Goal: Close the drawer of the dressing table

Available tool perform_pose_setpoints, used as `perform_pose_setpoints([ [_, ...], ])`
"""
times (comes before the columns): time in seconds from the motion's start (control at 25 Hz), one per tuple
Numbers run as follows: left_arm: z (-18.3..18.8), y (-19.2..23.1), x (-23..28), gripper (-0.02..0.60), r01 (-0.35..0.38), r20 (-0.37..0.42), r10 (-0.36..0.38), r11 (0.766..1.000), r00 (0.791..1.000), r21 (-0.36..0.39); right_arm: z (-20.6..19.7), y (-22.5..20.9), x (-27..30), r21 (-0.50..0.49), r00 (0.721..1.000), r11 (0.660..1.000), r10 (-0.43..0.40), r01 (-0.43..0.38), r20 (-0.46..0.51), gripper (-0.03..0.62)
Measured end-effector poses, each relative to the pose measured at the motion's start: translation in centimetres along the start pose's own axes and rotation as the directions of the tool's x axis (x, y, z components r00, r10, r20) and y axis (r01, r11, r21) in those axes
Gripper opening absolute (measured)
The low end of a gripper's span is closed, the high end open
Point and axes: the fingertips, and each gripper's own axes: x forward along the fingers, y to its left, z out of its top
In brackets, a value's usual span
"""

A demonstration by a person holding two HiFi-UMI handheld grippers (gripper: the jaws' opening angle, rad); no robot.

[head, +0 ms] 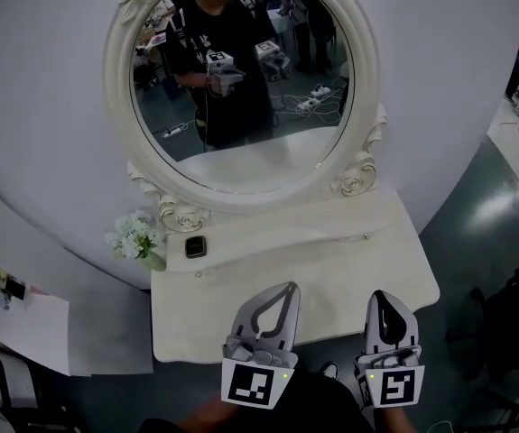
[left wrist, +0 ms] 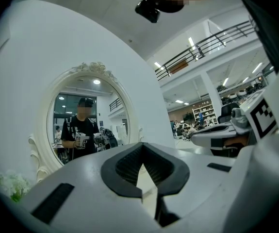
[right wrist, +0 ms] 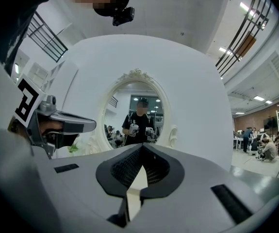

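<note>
The white dressing table (head: 331, 264) stands against a pale curved wall, under an oval mirror (head: 241, 79) with a carved frame. No open drawer shows; the table's front face lies hidden below its top edge. Both grippers hang side by side over the front edge, pointing level at the mirror. My left gripper (head: 288, 289) (left wrist: 142, 144) is shut with nothing in it. My right gripper (head: 378, 296) (right wrist: 141, 147) is shut too, also with nothing in it. The mirror (right wrist: 137, 113) reflects a person holding both grippers.
A bunch of white flowers (head: 133, 237) and a small dark square object (head: 195, 247) sit at the table's back left. A low ledge with two small knobs (head: 366, 236) runs under the mirror. White sheets (head: 33, 332) lie to the left, a dark chair (head: 512, 318) to the right.
</note>
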Motion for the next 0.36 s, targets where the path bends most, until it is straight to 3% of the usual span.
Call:
perform_pose_setpoints([
  [0.36,-0.9,1.8,-0.2,0.0,0.009,-0.002,-0.009,1.0,1.0,0.011,0.1,1.8,1.6,-0.009,1.0,1.0,-0.002,0.002,-0.001,-0.003],
])
